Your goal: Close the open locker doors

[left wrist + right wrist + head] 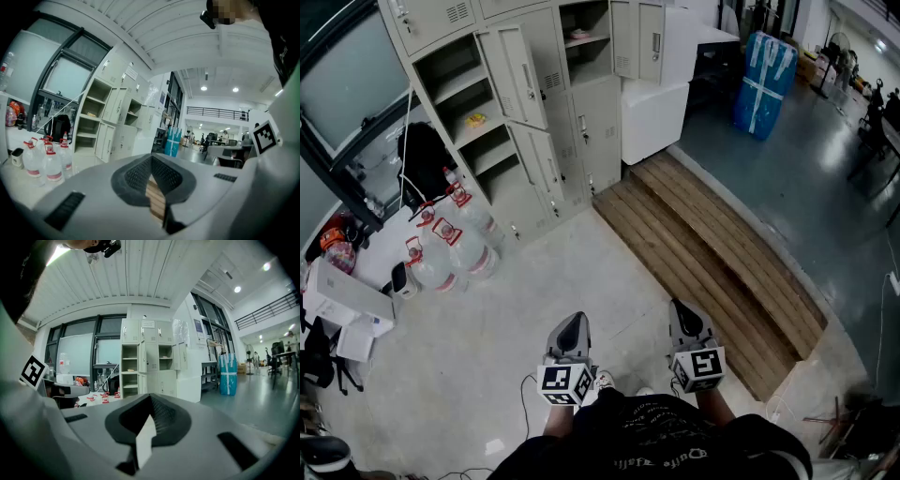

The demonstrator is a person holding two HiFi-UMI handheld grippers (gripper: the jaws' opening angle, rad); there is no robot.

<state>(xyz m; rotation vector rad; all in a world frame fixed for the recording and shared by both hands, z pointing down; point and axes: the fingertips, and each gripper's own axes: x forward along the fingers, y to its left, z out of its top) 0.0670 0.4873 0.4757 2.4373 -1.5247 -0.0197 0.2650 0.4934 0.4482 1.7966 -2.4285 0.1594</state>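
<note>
The left hand-held gripper [573, 326] and the right hand-held gripper [682, 314] sit low in the centre of the head view. Each has its jaws together with nothing between them. The grey lockers [581, 122] stand at the upper left, well apart from both, with several locker doors [518, 75] swung open. Water bottles [455, 246] cluster on the floor [534, 300] beside them. A small yellow thing [475, 119], perhaps a packet, lies on one open shelf [459, 134].

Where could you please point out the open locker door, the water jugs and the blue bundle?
open locker door [520, 77], head view, middle of its panel
water jugs [473, 255], head view, body of one jug
blue bundle [764, 82], head view, its front face
</note>
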